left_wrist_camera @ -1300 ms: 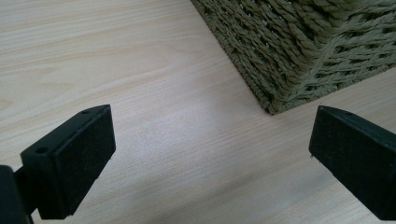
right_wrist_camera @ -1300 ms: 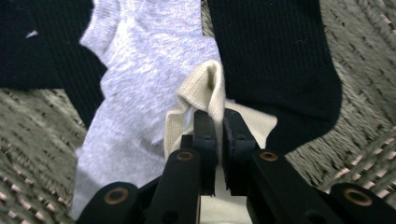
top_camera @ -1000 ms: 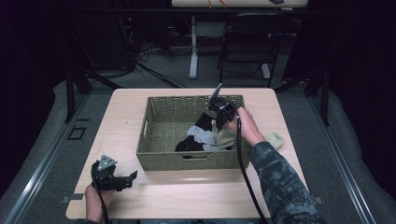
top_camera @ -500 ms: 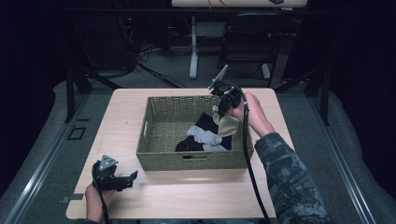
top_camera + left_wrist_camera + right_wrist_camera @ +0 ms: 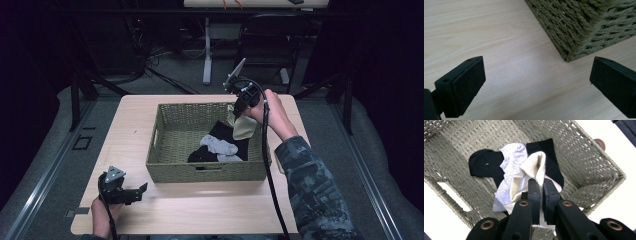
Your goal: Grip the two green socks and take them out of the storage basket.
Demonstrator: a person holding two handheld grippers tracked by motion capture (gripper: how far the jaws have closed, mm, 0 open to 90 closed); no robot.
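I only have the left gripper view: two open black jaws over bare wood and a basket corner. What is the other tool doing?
Observer: The right tool is shut on a cream sock, held up over the basket.
Operator: Anything left in the basket?
Observer: Yes, a grey sock lies on top of a black sock.
Operator: Where does my left tool sit?
Observer: The left tool is low at the table's near left corner, apart from the basket, jaws open and holding nothing.
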